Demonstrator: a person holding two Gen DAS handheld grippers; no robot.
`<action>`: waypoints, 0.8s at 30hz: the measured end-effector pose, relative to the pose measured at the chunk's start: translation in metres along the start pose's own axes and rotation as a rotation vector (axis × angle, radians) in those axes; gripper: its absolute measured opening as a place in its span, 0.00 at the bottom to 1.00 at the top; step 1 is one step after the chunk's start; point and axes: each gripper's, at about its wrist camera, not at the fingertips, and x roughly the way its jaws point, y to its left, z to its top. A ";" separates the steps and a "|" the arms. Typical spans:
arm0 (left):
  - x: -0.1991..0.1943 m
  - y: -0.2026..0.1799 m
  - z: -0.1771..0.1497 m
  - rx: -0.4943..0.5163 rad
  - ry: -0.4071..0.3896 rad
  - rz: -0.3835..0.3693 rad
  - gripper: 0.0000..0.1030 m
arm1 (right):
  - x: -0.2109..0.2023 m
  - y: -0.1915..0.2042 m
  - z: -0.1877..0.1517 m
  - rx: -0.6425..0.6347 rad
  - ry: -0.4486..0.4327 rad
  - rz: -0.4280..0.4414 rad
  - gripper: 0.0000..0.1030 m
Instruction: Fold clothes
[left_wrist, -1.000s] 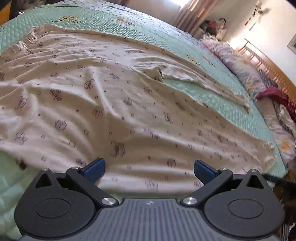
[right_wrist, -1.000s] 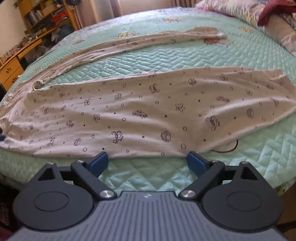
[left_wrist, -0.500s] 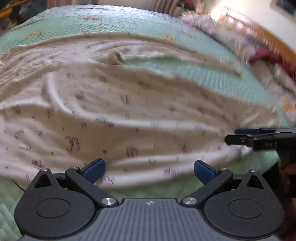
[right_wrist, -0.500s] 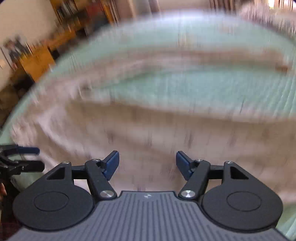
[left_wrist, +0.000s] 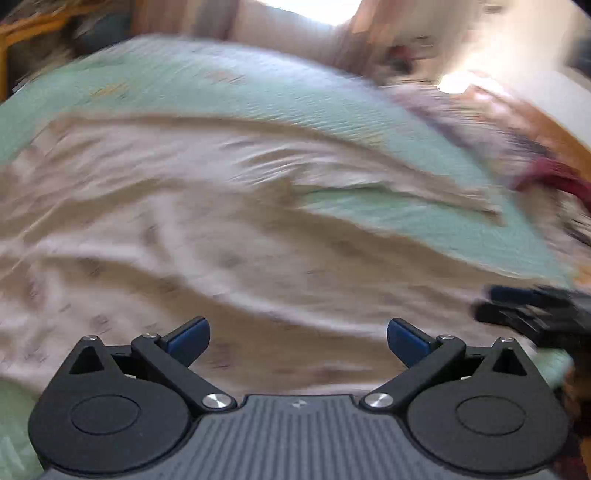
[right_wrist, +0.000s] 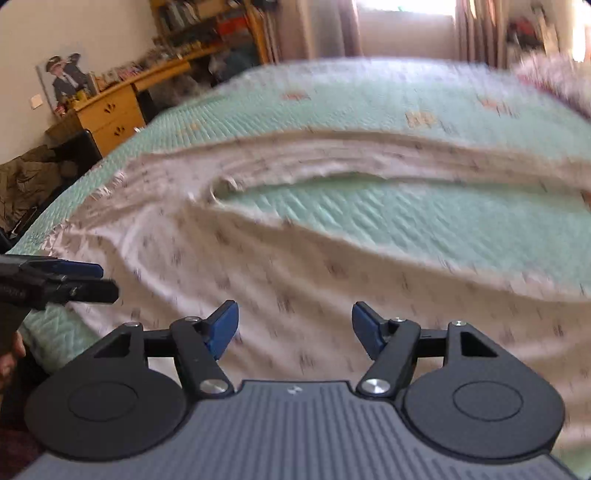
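The bed (right_wrist: 406, 107) serves as my folding surface, so the pants (right_wrist: 332, 280) lie spread flat across its near half. I hover the left tongs (left_wrist: 298, 334) and right tongs (right_wrist: 294, 325) over the near edge, both released and empty; the right jaws have just been narrowing, I judge for a pinch.

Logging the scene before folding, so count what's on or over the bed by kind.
Garment: 1
Bedspread: 1
Grippers: 2, left gripper and right gripper, both open
Total: 4
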 end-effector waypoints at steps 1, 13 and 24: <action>0.005 0.010 -0.004 -0.045 0.022 0.007 0.99 | 0.009 0.004 -0.003 -0.012 0.026 0.005 0.68; -0.055 0.061 -0.008 -0.145 -0.153 -0.094 0.99 | 0.004 0.029 -0.007 -0.017 0.025 0.088 0.54; -0.054 0.110 -0.028 -0.276 -0.084 -0.104 0.99 | 0.028 0.036 -0.033 0.091 0.115 0.221 0.55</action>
